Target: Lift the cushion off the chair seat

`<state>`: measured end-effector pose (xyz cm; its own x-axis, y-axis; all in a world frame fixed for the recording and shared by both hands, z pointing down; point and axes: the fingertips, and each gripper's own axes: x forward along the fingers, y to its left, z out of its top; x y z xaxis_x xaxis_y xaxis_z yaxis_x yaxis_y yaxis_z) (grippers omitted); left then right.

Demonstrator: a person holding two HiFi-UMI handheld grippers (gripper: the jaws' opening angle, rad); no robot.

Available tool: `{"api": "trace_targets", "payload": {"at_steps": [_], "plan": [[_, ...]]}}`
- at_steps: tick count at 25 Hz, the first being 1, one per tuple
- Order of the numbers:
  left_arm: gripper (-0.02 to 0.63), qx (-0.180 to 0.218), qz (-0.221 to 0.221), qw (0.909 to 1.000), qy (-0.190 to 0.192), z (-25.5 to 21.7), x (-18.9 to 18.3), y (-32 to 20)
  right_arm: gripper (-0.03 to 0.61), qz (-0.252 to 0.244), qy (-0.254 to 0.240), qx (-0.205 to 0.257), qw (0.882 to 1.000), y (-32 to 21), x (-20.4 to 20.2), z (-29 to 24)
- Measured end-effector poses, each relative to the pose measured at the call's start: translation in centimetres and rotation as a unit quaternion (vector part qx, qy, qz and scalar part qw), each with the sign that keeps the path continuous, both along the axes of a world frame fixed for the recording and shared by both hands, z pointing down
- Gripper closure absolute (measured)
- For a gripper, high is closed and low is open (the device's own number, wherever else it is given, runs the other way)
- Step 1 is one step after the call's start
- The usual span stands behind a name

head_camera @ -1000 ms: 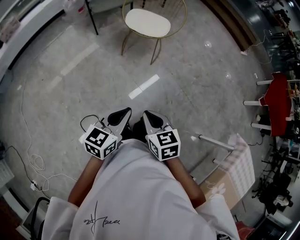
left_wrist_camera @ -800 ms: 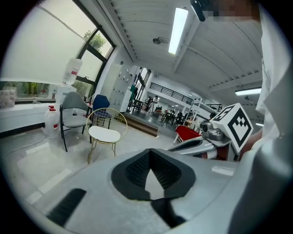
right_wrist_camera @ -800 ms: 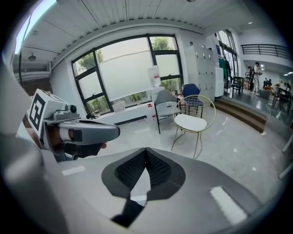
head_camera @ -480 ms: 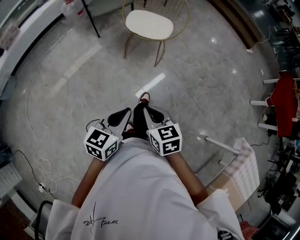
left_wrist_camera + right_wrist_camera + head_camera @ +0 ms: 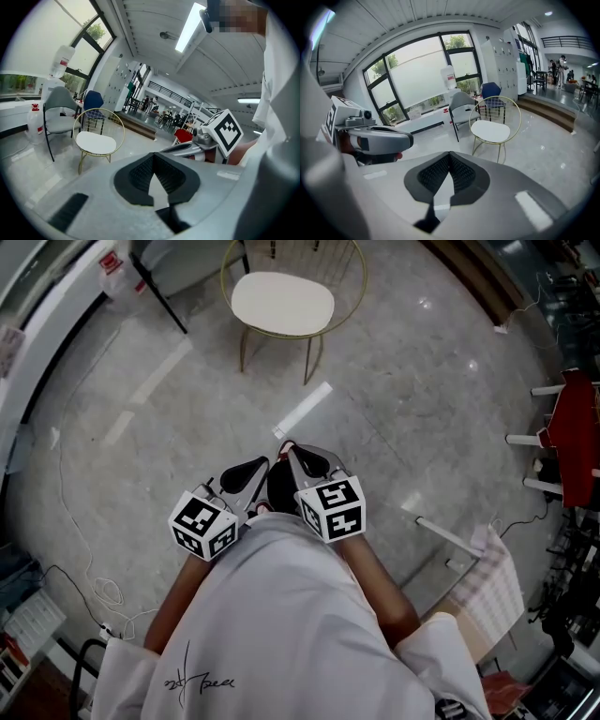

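I carry my left hand-held gripper (image 5: 253,469) and right hand-held gripper (image 5: 296,457) side by side, both pressed together on nothing, well apart from the white cushion (image 5: 282,304) on the chair (image 5: 312,354).

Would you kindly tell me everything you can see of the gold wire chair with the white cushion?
The chair has a thin, gold-coloured frame that looks like metal: a round hoop back filled with a wire grid, and slim splayed legs. It stands upright on the pale glossy floor. A white, rounded cushion lies flat on its seat, covering most of it. Nothing else appears to touch it; a grey chair stands behind it.
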<state>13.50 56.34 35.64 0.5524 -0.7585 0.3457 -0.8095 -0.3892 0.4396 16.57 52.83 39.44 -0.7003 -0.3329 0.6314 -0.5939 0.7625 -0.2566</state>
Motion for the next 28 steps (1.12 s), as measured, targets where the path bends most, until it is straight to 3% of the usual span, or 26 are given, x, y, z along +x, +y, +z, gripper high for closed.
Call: {"api": "trace_targets", "payload": {"at_steps": [16,24,28], "plan": [[0.614,-0.014,0.003,0.9997,-0.018,0.1,-1.4,-16.7,0.572,0.024,-0.013,-0.018,0.999,-17.3,-0.6,0.4],[0.614,-0.012,0.001,0.9999,-0.012,-0.5,-2.9,-21.9,0.572,0.029,-0.008,-0.021,0.999,-22.0,-2.2,0.3],[0.614,-0.018,-0.009,0.9998,-0.004,0.1,-6.1,-24.4,0.572,0.029,0.006,-0.026,0.999,-23.9,-4.5,1.2]]}}
